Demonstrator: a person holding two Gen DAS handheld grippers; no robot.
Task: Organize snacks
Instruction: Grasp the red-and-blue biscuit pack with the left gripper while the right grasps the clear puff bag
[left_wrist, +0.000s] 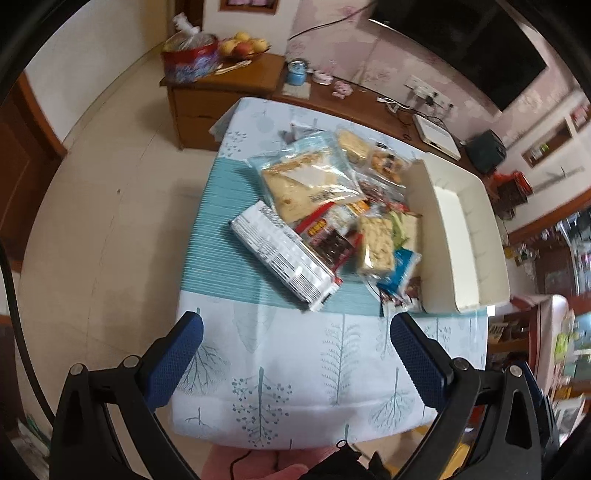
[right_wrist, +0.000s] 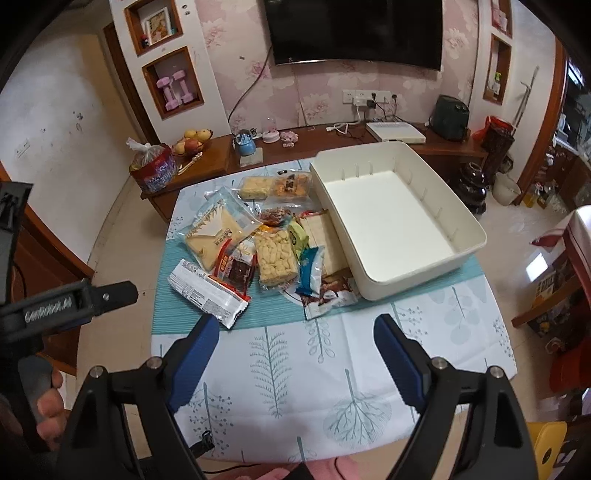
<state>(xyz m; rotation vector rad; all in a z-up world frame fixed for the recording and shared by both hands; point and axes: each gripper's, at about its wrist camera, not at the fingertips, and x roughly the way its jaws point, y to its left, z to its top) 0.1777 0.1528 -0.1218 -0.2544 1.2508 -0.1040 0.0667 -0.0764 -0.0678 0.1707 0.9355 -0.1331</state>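
One table (right_wrist: 369, 369) carries everything you need, draped in a leaf-print cloth with a teal band across its middle, and that band is where the work sits. Next in size is the bin (right_wrist: 461, 218), a cream tub lying at about two o'clock from your right gripper (right_wrist: 295, 332); it is empty, mouth up, and set touching the heap, I judge so that each packet needs only a short carry. The snacks (right_wrist: 258, 240) are piled loose at twelve o'clock, just beside the bin's left wall and partly overlapping one another, so nothing is sorted yet. Biggest among them is the bread bag (left_wrist: 306, 184), at the far left of the pile, lying over its neighbours. The silver bar (left_wrist: 284, 254) lies nearest you at eleven o'clock, sticking out from the heap's edge, which makes it the easiest first pick. Beside it stands the rice cake (right_wrist: 275, 258) in clear wrap, and the blue packet (right_wrist: 310, 269) leans between that and the bin. Your left gripper (left_wrist: 295, 328) hangs over the near cloth with its fingers spread wide and nothing between them; the right one is likewise spread and empty, both held short of the pile, probably ready for a first reach. Crinkly wrappers may slip, so grip flat faces.
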